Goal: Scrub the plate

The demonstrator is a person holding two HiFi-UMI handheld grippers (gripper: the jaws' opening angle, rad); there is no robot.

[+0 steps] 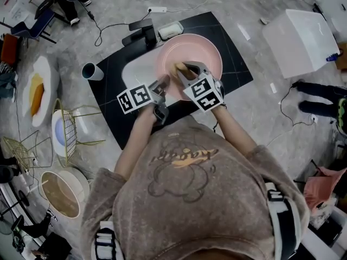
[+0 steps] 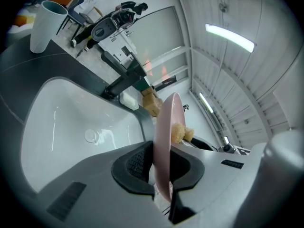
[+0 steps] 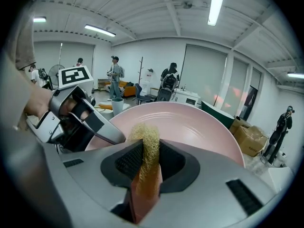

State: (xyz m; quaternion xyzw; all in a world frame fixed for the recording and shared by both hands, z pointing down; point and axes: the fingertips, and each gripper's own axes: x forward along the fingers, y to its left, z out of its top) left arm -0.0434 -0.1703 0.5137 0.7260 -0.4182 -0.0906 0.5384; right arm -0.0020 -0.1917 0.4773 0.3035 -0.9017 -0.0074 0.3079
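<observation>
We hold the pink plate (image 2: 167,127) by its rim w/ our left gripper (image 2: 164,170). Its jaws are almost together, pinching the thin edge tight. The plate sits up over the white sink (image 2: 66,122) (so drips can fall in, we think). Our right gripper (image 3: 147,165) is squeezed on a yellow scrubby sponge (image 3: 145,139), & the sponge touches the plate's inside. The L side keeps the plate steady so the R side can rub. We think the scrubbing is under way.
</observation>
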